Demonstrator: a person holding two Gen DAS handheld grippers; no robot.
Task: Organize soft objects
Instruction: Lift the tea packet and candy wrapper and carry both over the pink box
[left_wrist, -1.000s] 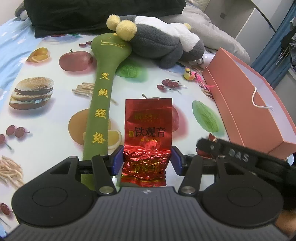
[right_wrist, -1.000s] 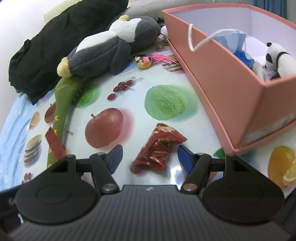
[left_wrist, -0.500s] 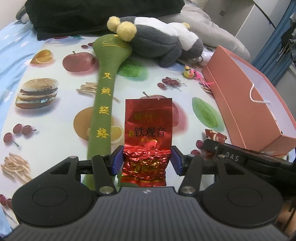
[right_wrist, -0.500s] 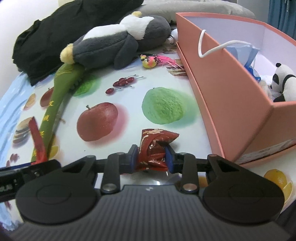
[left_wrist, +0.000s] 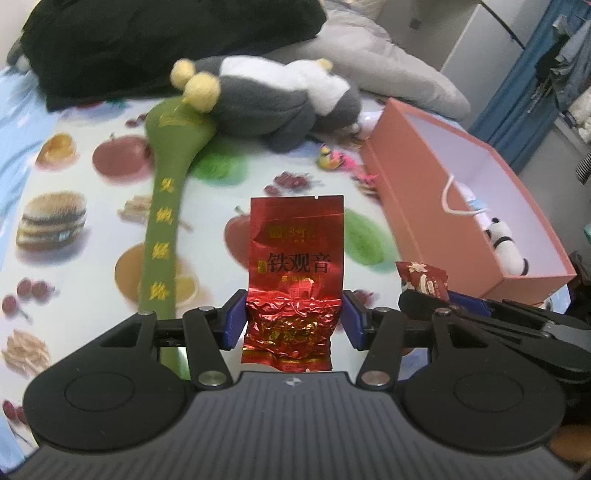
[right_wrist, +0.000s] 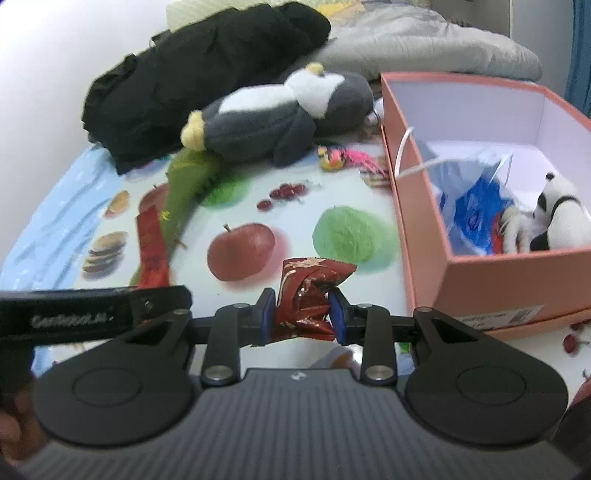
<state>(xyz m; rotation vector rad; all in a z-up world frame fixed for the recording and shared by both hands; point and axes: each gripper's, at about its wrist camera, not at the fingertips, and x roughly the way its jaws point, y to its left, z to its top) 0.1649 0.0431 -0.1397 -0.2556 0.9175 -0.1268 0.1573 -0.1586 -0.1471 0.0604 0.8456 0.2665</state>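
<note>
Risk entry: left gripper (left_wrist: 293, 319) pinches a red tea packet (left_wrist: 295, 273), right gripper (right_wrist: 301, 314) a crumpled snack wrapper (right_wrist: 308, 291), both above the cloth beside the pink box (right_wrist: 417, 206); slick foil may slip out.

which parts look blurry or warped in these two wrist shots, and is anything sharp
Left wrist view: the grey and white plush penguin and long green fabric mallet are motion-smeared, while the red foil tea packet in the left gripper stays sharp. Right wrist view: the pink cardboard box bows from fisheye, the background is soft, and the crumpled dark red snack wrapper is fairly crisp.
</note>
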